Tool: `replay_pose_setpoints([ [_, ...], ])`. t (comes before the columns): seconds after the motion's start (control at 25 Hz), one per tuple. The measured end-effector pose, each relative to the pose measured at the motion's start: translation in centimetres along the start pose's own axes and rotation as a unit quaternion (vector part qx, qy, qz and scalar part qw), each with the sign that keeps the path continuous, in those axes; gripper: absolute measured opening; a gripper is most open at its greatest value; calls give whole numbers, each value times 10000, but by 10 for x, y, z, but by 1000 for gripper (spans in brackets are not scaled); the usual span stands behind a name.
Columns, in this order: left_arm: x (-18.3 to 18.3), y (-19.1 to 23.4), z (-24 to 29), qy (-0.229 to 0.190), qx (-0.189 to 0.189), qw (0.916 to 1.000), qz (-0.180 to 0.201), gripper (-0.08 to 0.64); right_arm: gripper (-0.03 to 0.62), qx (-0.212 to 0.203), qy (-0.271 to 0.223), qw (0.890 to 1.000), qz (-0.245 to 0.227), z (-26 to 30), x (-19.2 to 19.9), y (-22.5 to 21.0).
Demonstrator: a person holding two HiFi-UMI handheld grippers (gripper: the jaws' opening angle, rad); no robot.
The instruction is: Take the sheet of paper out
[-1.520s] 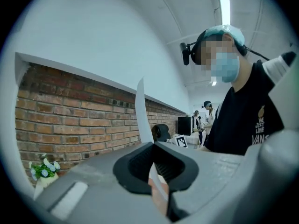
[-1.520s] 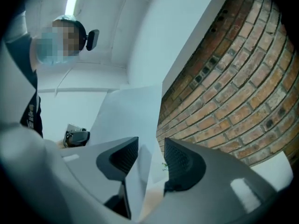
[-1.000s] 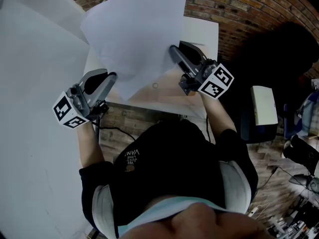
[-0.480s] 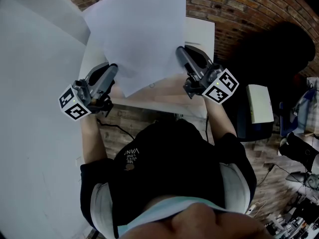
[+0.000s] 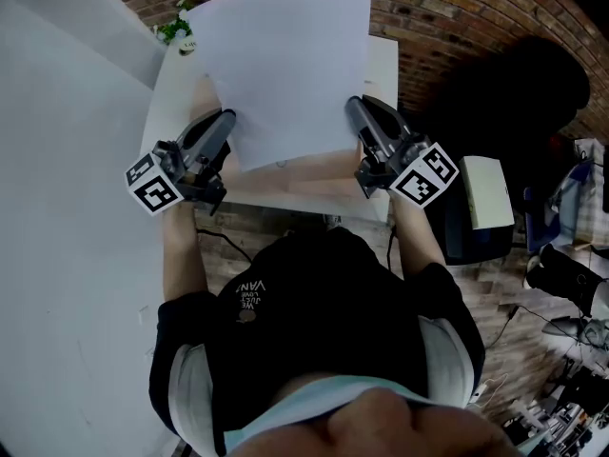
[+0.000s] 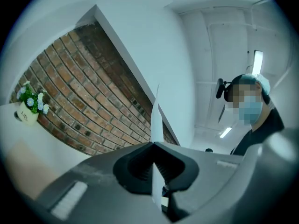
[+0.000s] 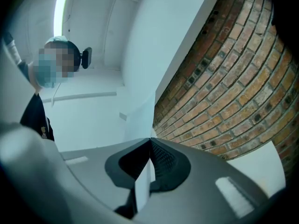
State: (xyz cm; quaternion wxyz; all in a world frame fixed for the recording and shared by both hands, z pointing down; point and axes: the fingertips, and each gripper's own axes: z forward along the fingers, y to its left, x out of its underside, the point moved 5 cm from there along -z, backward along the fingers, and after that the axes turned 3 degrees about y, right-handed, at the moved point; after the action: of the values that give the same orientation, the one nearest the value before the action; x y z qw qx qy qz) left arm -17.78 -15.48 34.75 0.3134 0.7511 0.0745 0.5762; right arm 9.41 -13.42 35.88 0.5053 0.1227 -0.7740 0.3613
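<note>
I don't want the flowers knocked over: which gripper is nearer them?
The left gripper, shut on the sheet's left edge; the flowers stand beyond it. The right gripper holds the opposite edge, across the sheet from them.

the sheet of paper [image 5: 285, 65] stood raised over the table [image 5: 383, 65], stretched between the two grippers. its left edge was pinched in the left gripper [image 5: 228, 117] and its right edge in the right gripper [image 5: 352, 105]. both grippers sat above the table's near edge, just in front of the person's chest. behind the sheet and the table ran the brick wall [image 5: 447, 17]. a small pot of flowers [image 5: 174, 29] stood on the table's far left corner, left of the sheet and close to the wall. right of the table, beyond the right gripper, a box [image 5: 487, 193] lay on a lower stand, well apart from the sheet.
</note>
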Motion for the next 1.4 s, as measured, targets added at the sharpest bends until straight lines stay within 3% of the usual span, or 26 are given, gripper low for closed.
replay_pose_setpoints([
  [0.56, 35, 12, -3, -13, -276, 9983, -520, 2, 1, 448, 219, 9986, 168, -23, 23, 2],
  [1.4, 43, 9, -48, -364, -655, 9939, -808, 2, 0, 221, 525, 9975, 423, -4, 50, 22],
])
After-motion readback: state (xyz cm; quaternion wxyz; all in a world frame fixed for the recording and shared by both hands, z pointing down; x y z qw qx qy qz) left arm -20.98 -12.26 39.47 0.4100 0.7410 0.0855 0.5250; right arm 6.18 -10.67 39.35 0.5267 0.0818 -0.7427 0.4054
